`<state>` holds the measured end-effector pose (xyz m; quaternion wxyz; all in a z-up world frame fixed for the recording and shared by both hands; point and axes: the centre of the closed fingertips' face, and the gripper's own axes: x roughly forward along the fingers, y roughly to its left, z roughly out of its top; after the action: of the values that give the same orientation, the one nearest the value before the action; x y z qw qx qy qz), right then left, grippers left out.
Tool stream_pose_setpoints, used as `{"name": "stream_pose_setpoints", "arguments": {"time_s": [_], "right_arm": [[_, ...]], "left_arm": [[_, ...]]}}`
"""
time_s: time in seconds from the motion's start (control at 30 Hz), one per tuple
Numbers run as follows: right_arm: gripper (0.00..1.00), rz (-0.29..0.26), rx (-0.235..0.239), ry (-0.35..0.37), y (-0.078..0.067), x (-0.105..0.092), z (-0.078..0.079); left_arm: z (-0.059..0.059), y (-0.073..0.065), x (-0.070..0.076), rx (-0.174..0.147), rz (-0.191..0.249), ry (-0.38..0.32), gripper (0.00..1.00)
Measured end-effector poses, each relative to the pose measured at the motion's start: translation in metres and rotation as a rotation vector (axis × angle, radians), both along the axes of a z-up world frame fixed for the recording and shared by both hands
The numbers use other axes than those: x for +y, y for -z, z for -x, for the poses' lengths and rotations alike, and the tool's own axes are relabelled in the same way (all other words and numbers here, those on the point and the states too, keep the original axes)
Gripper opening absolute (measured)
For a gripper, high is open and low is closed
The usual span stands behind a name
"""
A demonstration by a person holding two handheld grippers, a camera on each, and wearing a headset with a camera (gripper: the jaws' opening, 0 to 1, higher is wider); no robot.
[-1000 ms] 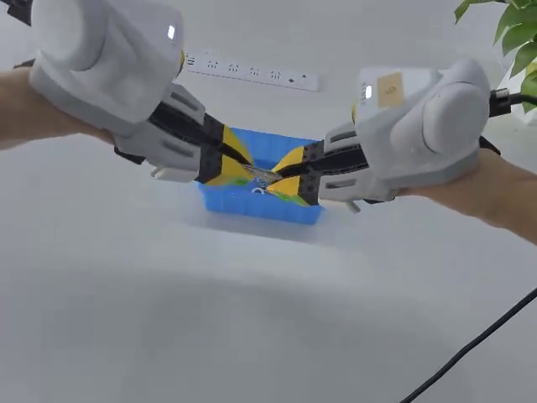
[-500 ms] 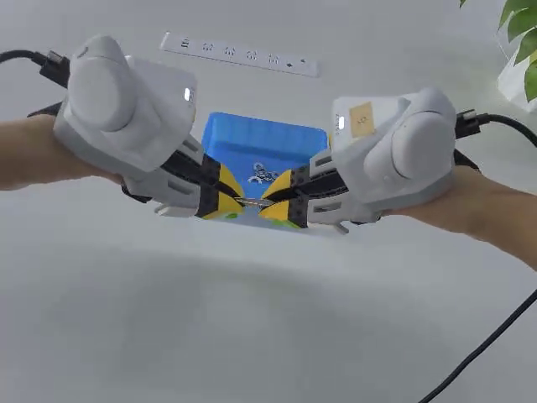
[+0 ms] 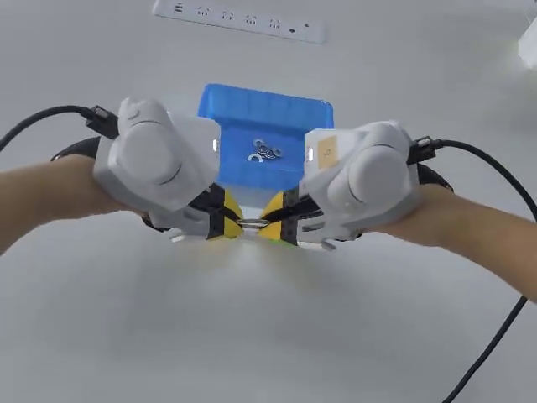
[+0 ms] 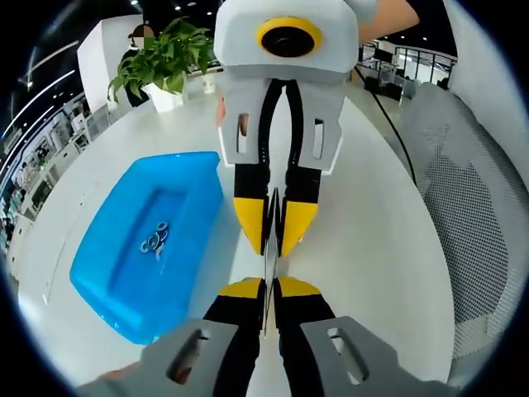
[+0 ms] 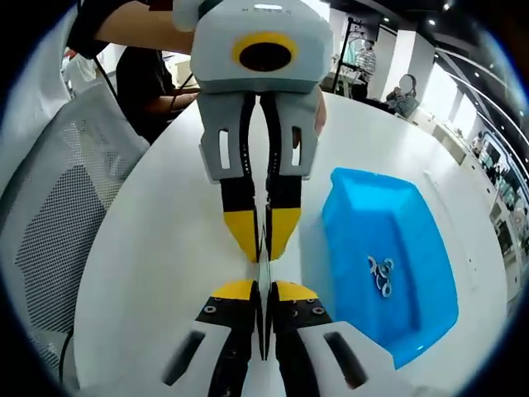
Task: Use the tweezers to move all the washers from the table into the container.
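Left gripper: just in front of the near wall of the container, jaws closed on one end of the tweezers. Tweezers: held level between both grippers, above the table beside that wall; whether the tips carry a washer cannot be told. Right gripper: same side of the container, jaws clamped on the other end. Washers: small cluster on the container floor. Judged stage: late, since every washer seen lies inside; the table beneath the grippers is hidden.
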<state>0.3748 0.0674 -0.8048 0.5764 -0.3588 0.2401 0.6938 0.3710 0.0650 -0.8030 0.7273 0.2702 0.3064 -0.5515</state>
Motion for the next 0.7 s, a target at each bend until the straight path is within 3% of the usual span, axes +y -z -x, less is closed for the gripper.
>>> {"name": "stream_pose_setpoints", "arguments": {"time_s": [0.17, 0.3, 0.43, 0.53, 0.63, 0.7], "right_arm": [[0.09, 0.031, 0.003, -0.010, 0.0045, -0.0013, 0.0000], [0.10, 0.031, 0.010, -0.005, 0.0048, -0.0010, 0.0001], [0.11, 0.038, 0.018, 0.012, 0.0050, -0.0010, -0.0006], [0.11, 0.043, 0.022, 0.004, 0.0048, -0.0011, 0.0000], [0.11, 0.057, 0.025, 0.003, 0.0050, 0.0002, 0.0000], [0.12, 0.067, 0.030, 0.005, 0.0050, 0.0004, -0.0001]], "left_arm": [[-0.0035, -0.0009, 0.0012, 0.010, 0.023, -0.023, 0.11], [-0.0065, -0.0018, 0.0033, 0.002, -0.001, -0.021, 0.15], [-0.0044, -0.0021, 0.0017, 0.035, 0.004, -0.040, 0.17], [-0.0014, -0.0022, 0.0039, 0.043, -0.008, -0.042, 0.17], [-0.0027, -0.0038, 0.0084, 0.024, -0.026, -0.054, 0.17], [-0.0014, -0.0033, 0.0101, 0.039, -0.029, -0.068, 0.17]]}}
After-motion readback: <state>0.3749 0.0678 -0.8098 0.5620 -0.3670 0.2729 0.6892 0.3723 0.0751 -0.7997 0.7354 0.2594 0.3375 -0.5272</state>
